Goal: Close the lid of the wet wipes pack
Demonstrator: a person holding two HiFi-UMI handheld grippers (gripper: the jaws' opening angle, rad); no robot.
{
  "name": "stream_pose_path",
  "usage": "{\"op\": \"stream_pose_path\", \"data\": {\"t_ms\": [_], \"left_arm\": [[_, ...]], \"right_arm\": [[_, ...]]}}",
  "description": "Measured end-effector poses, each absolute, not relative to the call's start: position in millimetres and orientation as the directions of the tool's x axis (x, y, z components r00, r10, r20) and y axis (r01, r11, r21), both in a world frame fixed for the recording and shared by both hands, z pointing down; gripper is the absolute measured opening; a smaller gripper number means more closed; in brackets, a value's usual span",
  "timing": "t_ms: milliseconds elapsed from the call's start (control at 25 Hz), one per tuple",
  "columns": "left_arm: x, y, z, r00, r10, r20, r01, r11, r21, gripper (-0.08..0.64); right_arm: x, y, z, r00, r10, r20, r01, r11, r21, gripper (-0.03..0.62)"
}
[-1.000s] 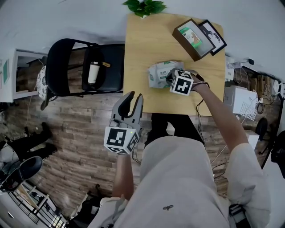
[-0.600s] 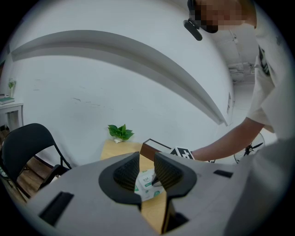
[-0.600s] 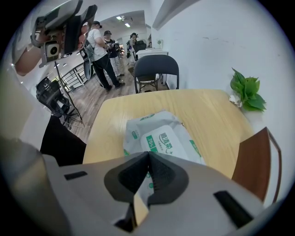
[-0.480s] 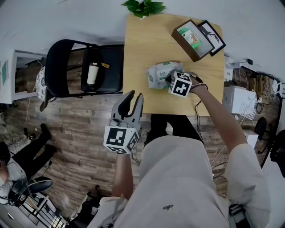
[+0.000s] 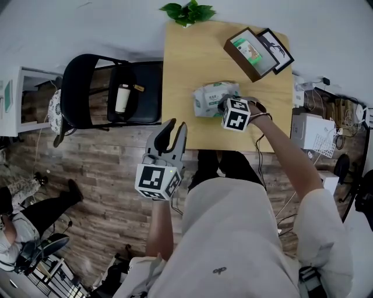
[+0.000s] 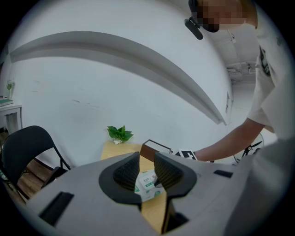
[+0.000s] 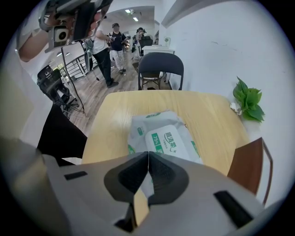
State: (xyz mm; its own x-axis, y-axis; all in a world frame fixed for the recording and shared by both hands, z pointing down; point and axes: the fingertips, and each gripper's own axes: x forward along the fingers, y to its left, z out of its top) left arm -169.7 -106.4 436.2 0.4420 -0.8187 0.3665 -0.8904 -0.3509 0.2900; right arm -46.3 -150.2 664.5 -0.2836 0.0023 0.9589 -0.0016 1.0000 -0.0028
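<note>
Lid [image 7: 169, 140] lying flat on wet wipes pack [image 5: 213, 98]
Right gripper [image 7: 148, 154] stays over it, fingers together, empty; left gripper [image 5: 176, 124] idle, fingers apart, empty. Closing looks done.

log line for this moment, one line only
left claw: open, empty | right claw: shut, at wipes pack | lid: looks flat

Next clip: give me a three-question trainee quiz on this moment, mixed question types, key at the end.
1. True or false: the left gripper holds the wet wipes pack.
2. The jaws of the right gripper are: A) wide apart, B) together, C) out of view.
3. Fill in: seen from the person, the plant stands at the table's ____ edge.
Key: 1 false; 2 B; 3 far.
</note>
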Motion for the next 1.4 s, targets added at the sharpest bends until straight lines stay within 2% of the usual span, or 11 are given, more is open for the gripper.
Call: {"op": "stream_pose_path", "data": {"t_ms": [320, 600, 1040, 1400], "left_arm": [[-160.5, -98.1, 431.8, 0.438, -0.818, 0.373, -0.895, -0.357, 0.268, 0.091], [-131.3, -70.1, 421.7, 0.435, -0.817, 0.377, -0.898, -0.363, 0.250, 0.091], [-72.4, -17.4, 388.5, 0.396, -0.850, 0.348, -0.915, -0.336, 0.222, 0.086], [-24.0, 30.0, 360.1, 0.393, -0.869, 0.299, -0.917, -0.349, 0.193, 0.059]], "right_arm": [[-40.0, -136.7, 643.2, -0.318, -0.012, 0.948, 0.033, 0.999, 0.024, 0.002], [-29.2, -113.6, 602.7, -0.417, -0.073, 0.906, 0.022, 0.996, 0.090, 0.002], [16.8, -69.3, 506.7, -0.587, -0.197, 0.785, -0.068, 0.978, 0.195, 0.002], [56.4, -29.4, 429.0, -0.720, -0.295, 0.628, -0.195, 0.955, 0.225, 0.002]]}}
